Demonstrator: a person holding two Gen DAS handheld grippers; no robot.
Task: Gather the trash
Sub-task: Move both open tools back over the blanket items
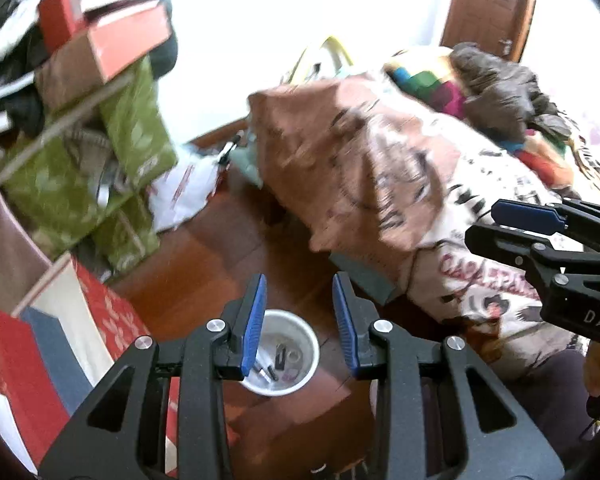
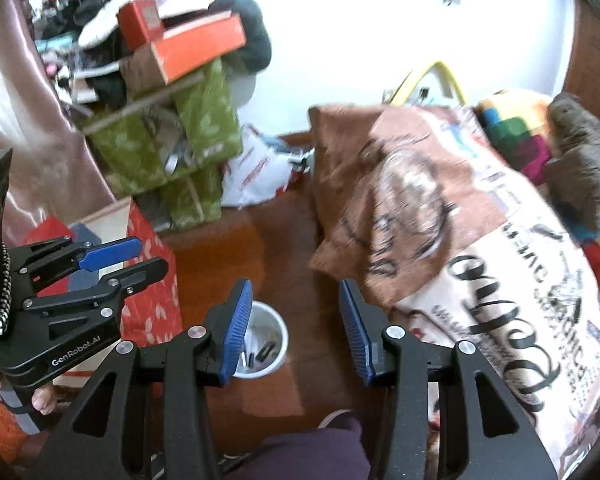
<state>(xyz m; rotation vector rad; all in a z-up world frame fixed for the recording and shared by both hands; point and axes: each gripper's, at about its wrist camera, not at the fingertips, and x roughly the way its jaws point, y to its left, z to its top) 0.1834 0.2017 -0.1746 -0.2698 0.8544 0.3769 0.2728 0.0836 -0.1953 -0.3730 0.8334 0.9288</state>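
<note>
Down on the wooden floor [image 1: 204, 264], directly below both tools, stands one white cup [image 1: 300, 360] serving as the bin, with a few small dark scraps and a ring-shaped bit lying inside it. One left gripper [image 1: 299, 328] hangs above it, its two blue-padded fingers [image 1: 256, 320] spread apart with nothing between them; the cup shows through the gap. One right gripper [image 2: 296, 332] hangs just beside it at 3 o'clock, its two fingers [image 2: 236, 332] likewise spread and empty, the cup showing at its left finger. At 9 o'clock from the cup one red patterned paper bag [image 1: 112, 312] stands on the floor. At 2 o'clock a bed begins, covered by one printed quilt [image 1: 440, 216] in brown and cream with black lettering. Farther off, at 11 o'clock, two green patterned boxes [image 1: 136, 128] are stacked, with one orange shoebox [image 1: 128, 40] on top and clothes heaped behind. One crumpled white plastic bag [image 1: 184, 192] lies at 12 o'clock by the wall. Beyond the quilt, one multicoloured blanket [image 1: 424, 76] and one brown furry heap [image 1: 496, 88] rest on the bed, before one wooden door [image 1: 492, 4].
</note>
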